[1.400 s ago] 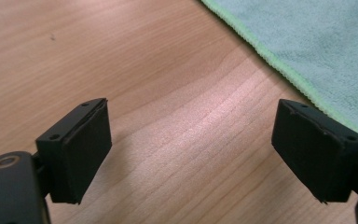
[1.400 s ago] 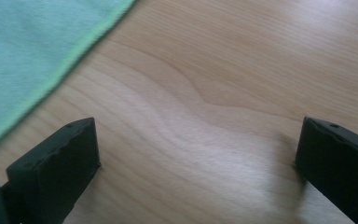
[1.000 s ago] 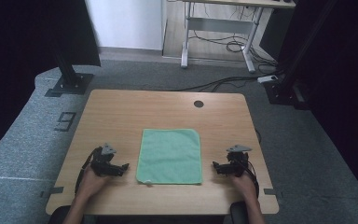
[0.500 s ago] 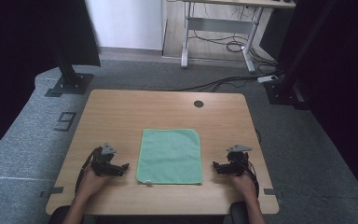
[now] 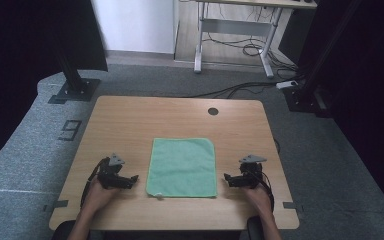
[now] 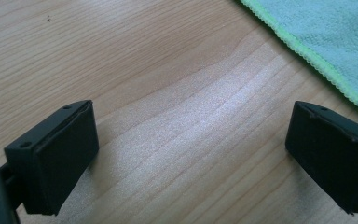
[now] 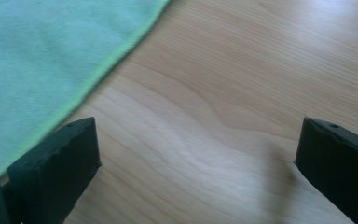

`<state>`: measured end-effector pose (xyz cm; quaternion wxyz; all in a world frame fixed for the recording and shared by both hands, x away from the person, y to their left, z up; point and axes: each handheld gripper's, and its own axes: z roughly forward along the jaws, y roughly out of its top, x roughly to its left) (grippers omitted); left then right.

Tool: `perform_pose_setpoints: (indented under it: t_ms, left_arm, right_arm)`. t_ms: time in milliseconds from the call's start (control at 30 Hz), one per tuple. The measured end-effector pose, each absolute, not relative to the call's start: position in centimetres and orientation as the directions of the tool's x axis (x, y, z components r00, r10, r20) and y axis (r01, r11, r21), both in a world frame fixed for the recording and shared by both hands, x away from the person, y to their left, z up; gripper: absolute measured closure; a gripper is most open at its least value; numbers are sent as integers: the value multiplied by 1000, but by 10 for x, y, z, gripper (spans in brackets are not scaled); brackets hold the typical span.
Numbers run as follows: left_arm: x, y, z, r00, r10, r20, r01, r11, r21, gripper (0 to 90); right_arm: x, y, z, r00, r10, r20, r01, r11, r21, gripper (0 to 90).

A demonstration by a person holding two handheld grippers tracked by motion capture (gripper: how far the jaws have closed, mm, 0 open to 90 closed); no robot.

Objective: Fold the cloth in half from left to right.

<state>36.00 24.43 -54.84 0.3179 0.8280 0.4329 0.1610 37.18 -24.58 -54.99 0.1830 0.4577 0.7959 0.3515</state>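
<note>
A green cloth [image 5: 183, 166] lies flat and spread out near the front middle of the wooden table [image 5: 145, 120]. My left gripper [image 5: 131, 180] rests just left of the cloth's near left corner, open, with bare wood between its jaws [image 6: 191, 154]. The cloth's bright green hem [image 6: 317, 60] runs across the upper right of the left gripper view. My right gripper [image 5: 228, 179] sits just right of the cloth's near right corner, open and holding nothing [image 7: 196, 163]. In the right gripper view the cloth [image 7: 42, 60] fills the upper left, apart from the jaws.
A round cable hole [image 5: 213, 111] sits near the table's far edge. Black stand bases [image 5: 75, 90] and cables [image 5: 240, 90] lie on the grey carpet beyond the table, with a desk frame [image 5: 232, 30] farther back.
</note>
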Motion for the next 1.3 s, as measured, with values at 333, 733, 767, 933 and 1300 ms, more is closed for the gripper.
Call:
perform_pose_setpoints:
  t_ms: [333, 733, 767, 933, 1300]
  left_arm:
    - [360, 244, -549, 569, 823, -8, 619, -421, 663, 6]
    - [361, 244, -549, 570, 822, -8, 619, -423, 662, 0]
    - [362, 244, -549, 569, 822, -7, 619, -423, 662, 0]
    - [362, 243, -549, 569, 822, -7, 619, -423, 662, 0]
    - [362, 243, -549, 569, 822, -7, 619, -423, 662, 0]
  right_arm:
    - [363, -210, -544, -585, 809, 58, 571, 360, 738, 0]
    - [358, -184, -549, -644, 765, -15, 552, 478, 683, 1]
    - [359, -187, -550, -640, 768, -14, 560, 479, 676, 3]
    - [361, -194, -549, -621, 783, -21, 572, 471, 671, 7]
    - [365, -213, -548, -577, 816, -34, 593, 448, 669, 26]
